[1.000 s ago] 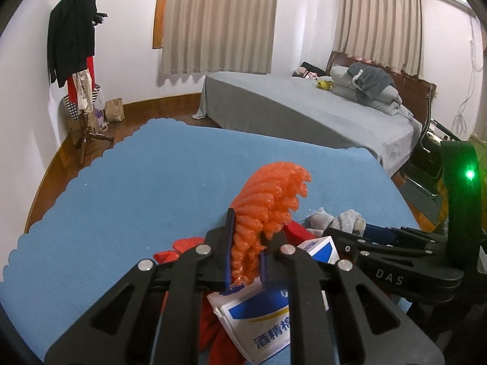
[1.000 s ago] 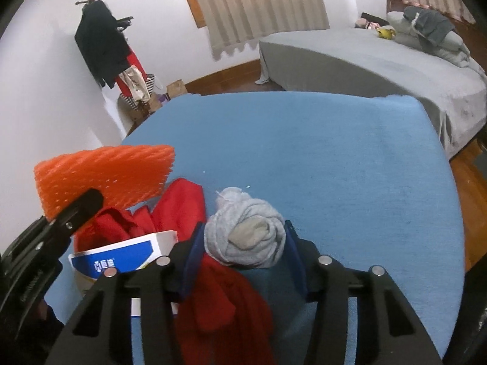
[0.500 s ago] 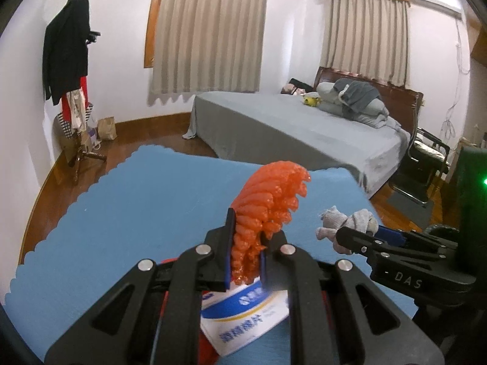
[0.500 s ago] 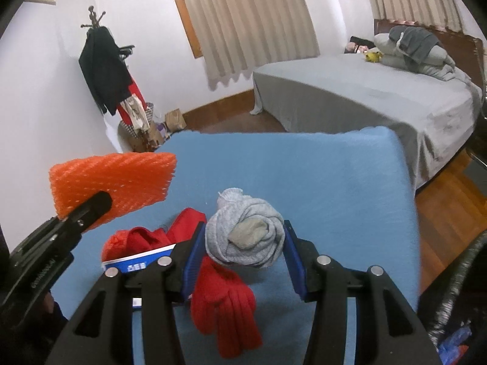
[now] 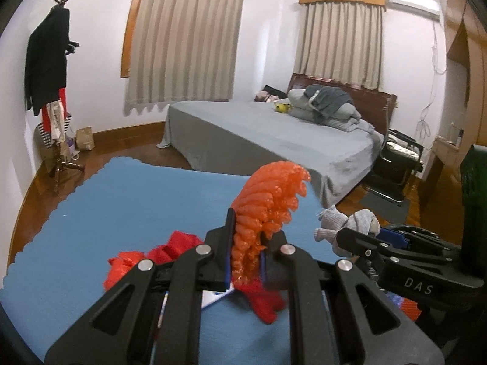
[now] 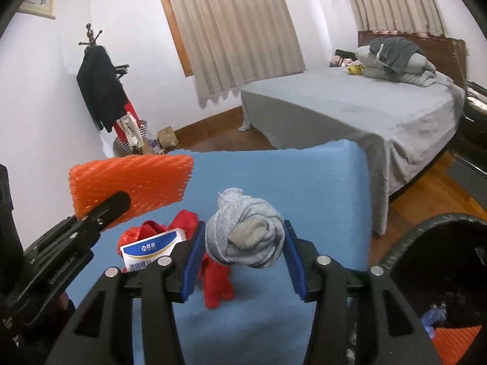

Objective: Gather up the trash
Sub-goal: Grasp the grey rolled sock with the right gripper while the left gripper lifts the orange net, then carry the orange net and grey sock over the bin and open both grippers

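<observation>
My left gripper (image 5: 245,243) is shut on an orange foam net sleeve (image 5: 264,206), held well above the blue table cloth (image 5: 121,206); the sleeve also shows in the right wrist view (image 6: 131,188). My right gripper (image 6: 243,243) is shut on a rolled grey sock (image 6: 246,237), also lifted; the sock shows in the left wrist view (image 5: 347,225). On the cloth below lie red cloth pieces (image 6: 216,283) and a white-and-blue box (image 6: 152,249).
A black bin with a dark liner (image 6: 441,273) stands at the lower right, with orange and blue scraps inside. A grey bed (image 5: 274,133) lies beyond the table. A coat rack (image 5: 51,91) stands at the left wall. A dark chair (image 5: 395,158) stands at the right.
Both grippers have risen from the table with their loads, and the view has tilted up. The bin has come into the right wrist view.
</observation>
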{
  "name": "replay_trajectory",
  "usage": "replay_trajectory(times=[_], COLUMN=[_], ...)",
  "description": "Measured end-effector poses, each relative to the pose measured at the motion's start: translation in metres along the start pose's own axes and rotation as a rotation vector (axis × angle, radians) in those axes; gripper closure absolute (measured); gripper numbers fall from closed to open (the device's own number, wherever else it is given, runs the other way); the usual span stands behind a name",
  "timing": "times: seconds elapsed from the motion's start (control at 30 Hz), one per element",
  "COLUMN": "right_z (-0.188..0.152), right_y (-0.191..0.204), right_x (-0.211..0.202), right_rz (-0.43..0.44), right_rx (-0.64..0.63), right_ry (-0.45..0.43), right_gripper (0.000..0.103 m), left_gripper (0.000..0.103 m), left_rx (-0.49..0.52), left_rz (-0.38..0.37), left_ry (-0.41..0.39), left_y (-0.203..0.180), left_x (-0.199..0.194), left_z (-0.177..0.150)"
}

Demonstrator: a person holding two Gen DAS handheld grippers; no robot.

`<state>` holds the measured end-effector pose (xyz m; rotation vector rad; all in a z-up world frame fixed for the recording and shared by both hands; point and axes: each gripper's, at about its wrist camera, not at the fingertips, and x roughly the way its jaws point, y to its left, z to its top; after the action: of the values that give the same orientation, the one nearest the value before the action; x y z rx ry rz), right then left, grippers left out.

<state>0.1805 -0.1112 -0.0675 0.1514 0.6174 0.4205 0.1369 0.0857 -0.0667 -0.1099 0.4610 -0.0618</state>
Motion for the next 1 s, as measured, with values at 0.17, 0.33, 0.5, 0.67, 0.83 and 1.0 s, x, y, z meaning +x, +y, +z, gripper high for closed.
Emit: replay_trajectory(times=[0.17,0.33,0.5,0.67,0.83,1.0], right_z=[-0.001,-0.007,-0.019,-0.031,-0.045,-0.058], right_y=[-0.016,-0.035,-0.061,-0.095,-0.122,-0.148], right_x=[-0.028,-0.05,-0.072,-0.092,-0.111,-0.124], right_rz=[-0.036,-0.081,-0.143,-0.212,-0.281,-0.338], right_rx=[0.011,0.023,0.05,0.093,0.131,0.169], right_ry=[-0.029,-0.035,-0.032,-0.029,-0.03,-0.026], right_gripper=[0.054,0.054,0.054,0.054,0.054,0.054], left_gripper=[0.091,0.091,0.091,0.091,0.091,0.091], left_rx=[0.012,0.026,0.039,0.07,0.106,0.144], left_rz=[-0.056,-0.109,-0.171,-0.242,-0.305,-0.361], left_ry=[-0.005,-0.003,0.017,0.047,0.078,0.128], left_y=[-0.02,-0.046,-0.072,-0.108,-0.139,-0.175], left_x=[-0.008,-0.014,-0.015,-0.012,-0.007,0.003], left_z=[0.0,-0.004,-0.01,-0.022,-0.034,-0.05])
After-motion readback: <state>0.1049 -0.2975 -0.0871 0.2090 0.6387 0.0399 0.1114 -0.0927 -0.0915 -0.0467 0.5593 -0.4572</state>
